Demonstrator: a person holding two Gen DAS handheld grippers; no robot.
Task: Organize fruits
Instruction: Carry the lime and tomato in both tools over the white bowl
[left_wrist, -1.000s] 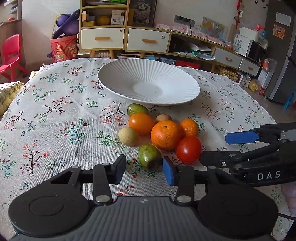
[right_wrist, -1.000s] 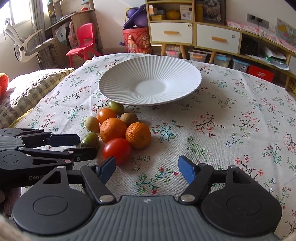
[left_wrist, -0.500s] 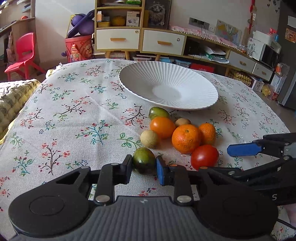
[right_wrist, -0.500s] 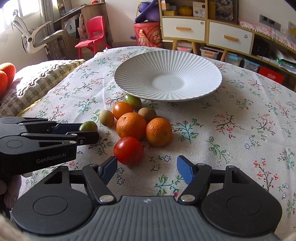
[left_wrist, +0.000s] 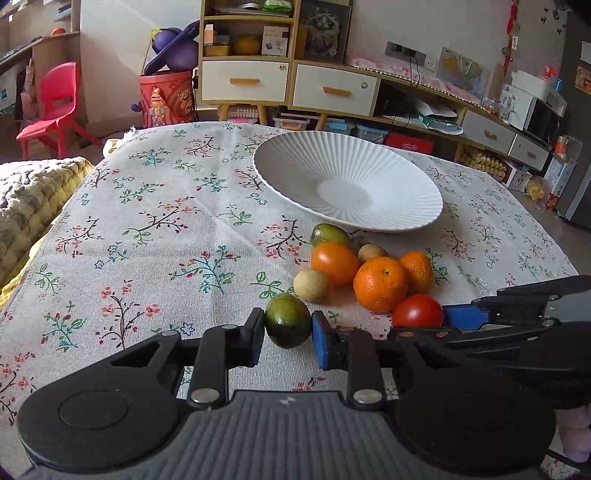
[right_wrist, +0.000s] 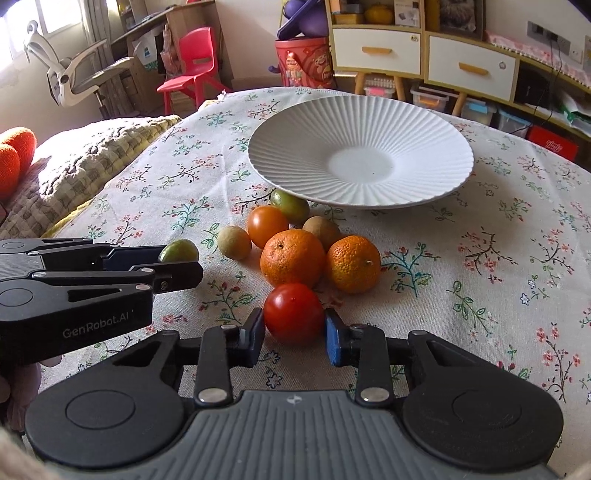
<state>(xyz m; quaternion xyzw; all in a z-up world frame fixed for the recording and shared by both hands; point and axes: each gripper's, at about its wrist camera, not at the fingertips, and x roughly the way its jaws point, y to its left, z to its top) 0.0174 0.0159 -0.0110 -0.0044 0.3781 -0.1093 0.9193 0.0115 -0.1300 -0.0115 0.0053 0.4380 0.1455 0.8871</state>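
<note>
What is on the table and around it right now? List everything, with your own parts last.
plate: one, white, ribbed, nothing in it, far side of the table
green fruit: two; one between the left jaws, one at the plate's near rim
red tomato: one, between the right jaws
orange tomato: one, in the pile
oranges: two; larger, smaller beside it
small tan fruits: two; one left of the pile, one behind the oranges
tablecloth: one, floral, covers the table
red chair: one, on the floor behind
cabinet: white drawers, along the wall
left gripper: shut on the green fruit
right gripper: closing on the red tomato
</note>
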